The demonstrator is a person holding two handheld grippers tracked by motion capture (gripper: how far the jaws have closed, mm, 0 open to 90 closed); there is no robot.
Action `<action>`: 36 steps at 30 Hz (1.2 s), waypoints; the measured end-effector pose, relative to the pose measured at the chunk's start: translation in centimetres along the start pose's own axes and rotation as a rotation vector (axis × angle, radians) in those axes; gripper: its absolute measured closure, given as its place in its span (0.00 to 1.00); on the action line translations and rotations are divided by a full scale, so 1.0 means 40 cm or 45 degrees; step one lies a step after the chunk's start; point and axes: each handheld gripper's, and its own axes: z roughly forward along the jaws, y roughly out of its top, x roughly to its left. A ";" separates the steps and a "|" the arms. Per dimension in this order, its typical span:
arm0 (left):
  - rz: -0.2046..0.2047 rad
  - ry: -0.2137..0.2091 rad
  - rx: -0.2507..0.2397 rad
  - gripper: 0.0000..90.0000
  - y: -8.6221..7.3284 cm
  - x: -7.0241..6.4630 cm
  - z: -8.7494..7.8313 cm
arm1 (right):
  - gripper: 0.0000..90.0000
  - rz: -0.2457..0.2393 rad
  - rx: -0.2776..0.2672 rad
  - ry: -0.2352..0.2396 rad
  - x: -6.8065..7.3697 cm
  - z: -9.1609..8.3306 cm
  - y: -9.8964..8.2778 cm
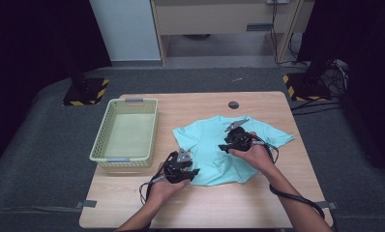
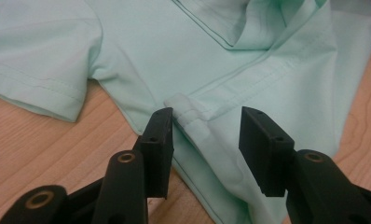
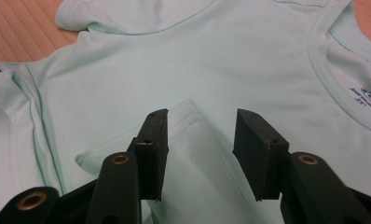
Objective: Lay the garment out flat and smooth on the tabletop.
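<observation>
High view: the basket (image 1: 125, 131) on the tabletop (image 1: 200, 203) holds nothing, left of both grippers, whose released fingers (image 2: 158, 140) straddle folds of the shirt (image 1: 214, 145).

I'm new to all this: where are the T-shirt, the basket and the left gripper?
T-shirt (image 1: 207, 140), high view, bare chest fabric.
Basket (image 1: 125, 159), high view, near rim.
Left gripper (image 2: 206, 140), left gripper view, gap between its jaws.

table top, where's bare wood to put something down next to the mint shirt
Free: the strip of the light wooden table in front of the mint-green t-shirt, and the far band around the dark round grommet. Crowded: the pale green plastic basket at left, and the shirt at the middle, where both grippers work.
</observation>
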 end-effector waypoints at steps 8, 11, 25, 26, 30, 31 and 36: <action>-0.044 -0.031 -0.008 0.58 0.005 0.002 0.014 | 0.58 -0.003 0.024 0.019 0.011 0.037 0.015; -0.028 -0.034 -0.018 0.60 0.011 -0.005 0.020 | 0.57 -0.012 0.038 0.024 0.017 0.054 0.019; 0.073 -0.025 -0.042 0.90 0.009 -0.021 0.025 | 0.95 -0.011 0.041 0.081 0.022 0.049 0.014; 0.074 -0.025 -0.045 0.91 0.009 -0.021 0.024 | 0.95 -0.012 0.037 0.086 0.021 0.046 0.014; 0.079 -0.038 -0.072 0.92 0.011 -0.025 0.011 | 0.95 0.006 0.003 0.108 0.020 0.018 0.010; 0.079 -0.042 -0.087 0.92 0.013 -0.026 0.004 | 0.95 0.011 -0.005 0.111 0.020 0.011 0.008; 0.089 -0.061 -0.138 0.92 0.015 -0.031 -0.021 | 0.95 0.020 -0.049 0.125 0.015 -0.050 -0.010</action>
